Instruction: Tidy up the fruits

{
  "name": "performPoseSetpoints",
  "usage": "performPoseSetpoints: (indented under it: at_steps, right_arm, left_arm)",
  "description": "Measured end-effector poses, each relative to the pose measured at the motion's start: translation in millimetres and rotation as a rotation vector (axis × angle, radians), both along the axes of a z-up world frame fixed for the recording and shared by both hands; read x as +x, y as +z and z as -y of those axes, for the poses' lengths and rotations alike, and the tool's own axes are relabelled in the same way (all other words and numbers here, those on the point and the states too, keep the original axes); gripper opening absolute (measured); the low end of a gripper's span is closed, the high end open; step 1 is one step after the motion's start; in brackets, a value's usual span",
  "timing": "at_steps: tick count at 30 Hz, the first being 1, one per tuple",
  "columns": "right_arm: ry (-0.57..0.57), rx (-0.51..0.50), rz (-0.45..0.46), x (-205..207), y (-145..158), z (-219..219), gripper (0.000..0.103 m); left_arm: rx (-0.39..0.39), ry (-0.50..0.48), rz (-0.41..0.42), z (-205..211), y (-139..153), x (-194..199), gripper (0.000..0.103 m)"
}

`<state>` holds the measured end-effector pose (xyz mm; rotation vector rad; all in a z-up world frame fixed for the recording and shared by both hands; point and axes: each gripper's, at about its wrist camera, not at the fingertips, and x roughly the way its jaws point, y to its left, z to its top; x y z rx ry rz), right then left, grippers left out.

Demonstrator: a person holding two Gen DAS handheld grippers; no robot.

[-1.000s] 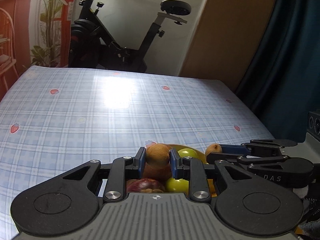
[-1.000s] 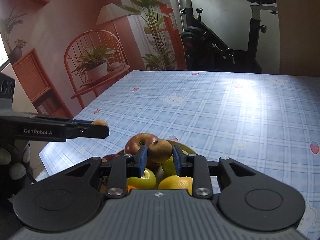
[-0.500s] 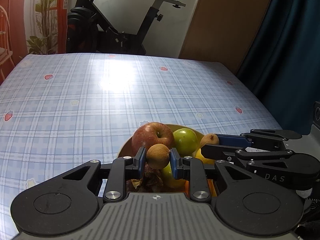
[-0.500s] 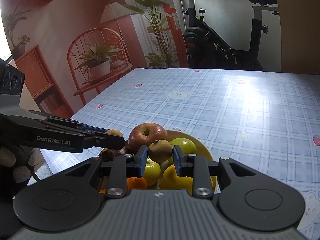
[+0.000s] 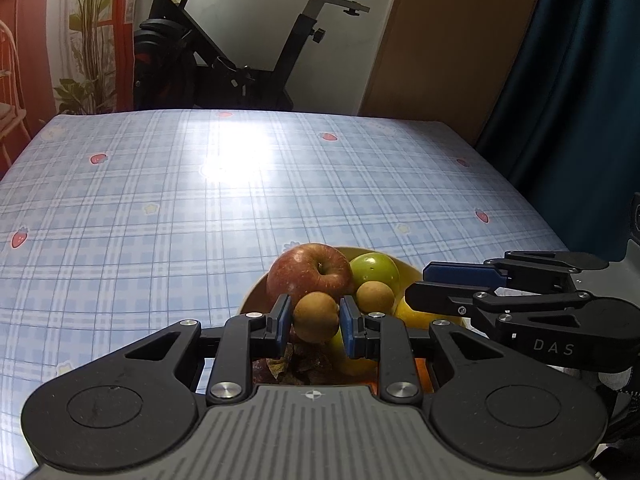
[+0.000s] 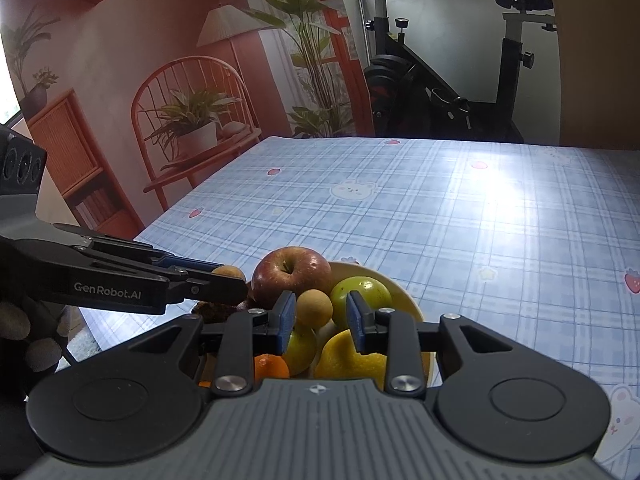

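Fingers of the left gripper (image 5: 315, 318) are pinched on a brown fruit (image 5: 316, 314) over the bowl (image 5: 406, 267) — those of the right gripper (image 6: 320, 316) have just been opening, a second fruit (image 6: 314, 307) set loose between them on the pile. A gentle lowering and release on the left is judged to be called for next

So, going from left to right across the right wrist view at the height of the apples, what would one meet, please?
The left gripper → red apple → green apple → strawberry print.
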<state>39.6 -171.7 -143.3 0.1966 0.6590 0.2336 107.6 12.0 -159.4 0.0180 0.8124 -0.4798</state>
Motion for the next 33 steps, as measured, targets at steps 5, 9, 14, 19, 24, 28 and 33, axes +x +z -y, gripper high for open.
performPoseSetpoints:
  at_steps: [5, 9, 14, 19, 24, 28, 33]
  right_arm:
    - [-0.009, -0.011, 0.011, -3, 2, 0, 0.032]
    - [-0.019, -0.023, 0.024, -6, 5, 2, 0.032]
    - [-0.038, -0.054, 0.034, -9, 10, 0, 0.047]
    - [-0.085, -0.06, 0.068, -15, 23, 1, 0.09]
    - [-0.146, -0.043, 0.104, -24, 39, 4, 0.103]
    - [-0.179, -0.041, 0.141, -31, 54, 5, 0.103]
    - [-0.213, -0.055, 0.146, -37, 75, 1, 0.103]
  left_arm:
    - [0.008, 0.001, 0.019, 1, 4, -5, 0.029]
    - [0.002, 0.018, 0.035, -4, 8, -7, 0.032]
    - [0.009, 0.056, 0.081, -11, 17, -11, 0.049]
    - [-0.006, 0.088, 0.148, -19, 34, -20, 0.088]
    - [0.087, 0.146, 0.214, -16, 57, -26, 0.093]
    - [0.108, 0.163, 0.24, -14, 73, -31, 0.093]
    - [0.095, 0.172, 0.272, -14, 93, -43, 0.093]
